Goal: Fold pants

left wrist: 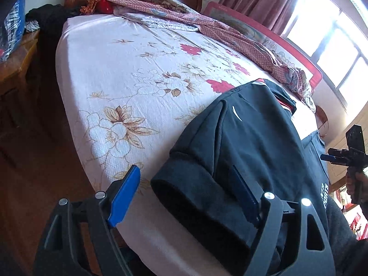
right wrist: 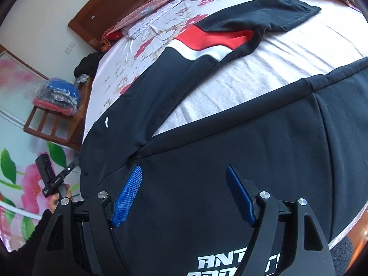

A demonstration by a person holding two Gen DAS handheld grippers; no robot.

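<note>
Black track pants (right wrist: 207, 119): spread on floral bed (left wrist: 128, 73), legs apart, filling centre of frame; no fold made, all folds remain. Left gripper (left wrist: 184, 197) and right gripper (right wrist: 184, 195): fingers released, grasping nothing.

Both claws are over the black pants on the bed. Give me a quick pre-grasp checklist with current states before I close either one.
1. Left claw open: ok.
2. Right claw open: ok.
3. Left claw straddling the pants' cuff: ok, one finger on each side of it.
4. Fabric between right claw's fingers: cannot tell; it hovers over the flat black pants.
5. Pants spread out: not ok, the red-and-white striped leg is bent and creased.
6. Free bedsheet to fold onto: ok.
</note>
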